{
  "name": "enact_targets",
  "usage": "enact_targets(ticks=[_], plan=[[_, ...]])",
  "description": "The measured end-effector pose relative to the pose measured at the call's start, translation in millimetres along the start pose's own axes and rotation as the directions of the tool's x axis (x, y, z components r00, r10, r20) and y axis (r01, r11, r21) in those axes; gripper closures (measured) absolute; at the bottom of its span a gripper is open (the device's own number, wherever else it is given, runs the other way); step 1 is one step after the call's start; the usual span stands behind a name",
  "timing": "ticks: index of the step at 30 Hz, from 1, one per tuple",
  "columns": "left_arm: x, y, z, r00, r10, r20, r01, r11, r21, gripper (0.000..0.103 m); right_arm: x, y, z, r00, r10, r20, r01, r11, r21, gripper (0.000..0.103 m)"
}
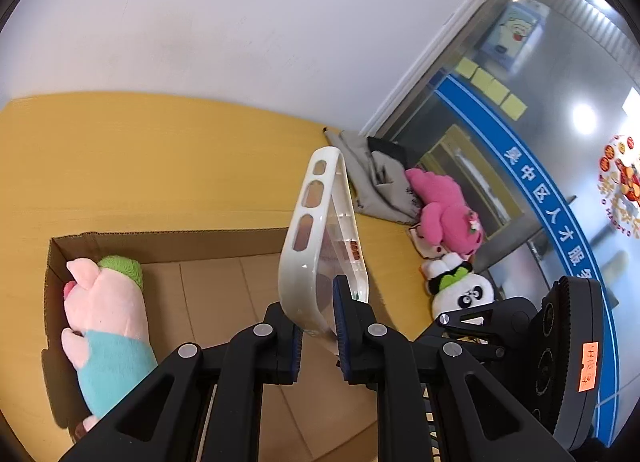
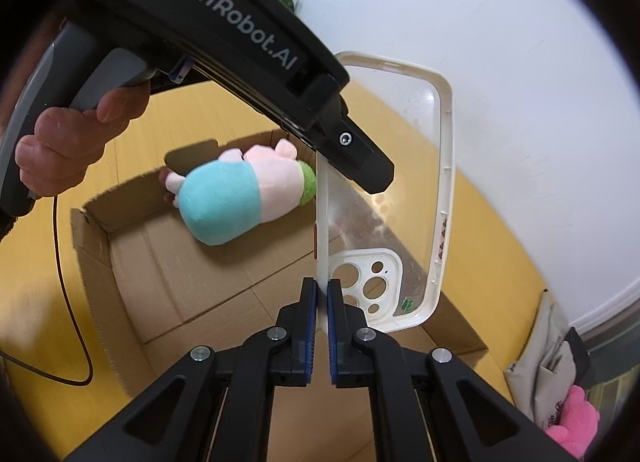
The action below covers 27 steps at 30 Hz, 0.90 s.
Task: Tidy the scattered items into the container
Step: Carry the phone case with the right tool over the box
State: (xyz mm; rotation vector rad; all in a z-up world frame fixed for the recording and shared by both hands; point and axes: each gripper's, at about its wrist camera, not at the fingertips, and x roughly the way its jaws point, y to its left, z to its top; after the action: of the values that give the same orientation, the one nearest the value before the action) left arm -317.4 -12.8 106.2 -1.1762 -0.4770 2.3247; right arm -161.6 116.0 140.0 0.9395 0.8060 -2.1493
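Both my grippers clamp the phone case: my right gripper (image 2: 322, 298) pinches its camera-end rim, my left gripper (image 1: 318, 326) the other end. Its long axis runs toward twelve o'clock, above the cardboard box (image 2: 96, 229). Plush pig (image 2: 240, 197) lies at ten; bare floor below.

It looks like an office or public service room: a yellow wood-grain table (image 1: 140, 149) meets a plain white wall (image 1: 240, 21), and at far right a glass partition (image 1: 560, 165) carries a blue band of Chinese lettering (image 1: 556, 217) and sticky notes (image 1: 490, 87).
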Motion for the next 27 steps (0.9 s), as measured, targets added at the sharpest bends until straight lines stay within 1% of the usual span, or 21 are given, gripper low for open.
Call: enact_targets(ticks=[3,7,11,16,21,24,27], plan=[[15,16,3,1.0,-0.002,-0.022,0.001,1.0,-0.028,0.09,20,-5,-2,1.0,0.011,-0.004,-0.011,1.0,-0.011,0.099],[34,32,4,0.999,0.007,-0.045,-0.009,0.999,-0.05,0.089,44,-15,-2,0.998,0.039,-0.039,-0.04,0.999,-0.021,0.099],[56,52,5,0.998,0.003,-0.06,-0.009,0.995,-0.099,0.089,68,-25,-4,0.994,0.067,-0.086,-0.07,0.997,-0.034,0.099],[91,78,1,0.995,0.008,-0.103,-0.026,0.985,-0.169,0.089,107,-36,-13,0.979,0.124,-0.16,-0.128,0.992,-0.015,0.099],[121,101,-10,0.988,0.001,-0.155,-0.038,0.972,-0.231,0.088,136,-38,-24,0.962,0.157,-0.222,-0.165,0.986,-0.019,0.099],[131,108,-15,0.984,0.009,-0.176,-0.053,0.968,-0.244,0.086,147,-39,-28,0.954,0.172,-0.245,-0.184,0.983,-0.027,0.099],[138,113,-18,0.98,0.037,-0.195,-0.086,0.965,-0.248,0.082,155,-40,-31,0.949,0.178,-0.261,-0.194,0.98,-0.038,0.098]])
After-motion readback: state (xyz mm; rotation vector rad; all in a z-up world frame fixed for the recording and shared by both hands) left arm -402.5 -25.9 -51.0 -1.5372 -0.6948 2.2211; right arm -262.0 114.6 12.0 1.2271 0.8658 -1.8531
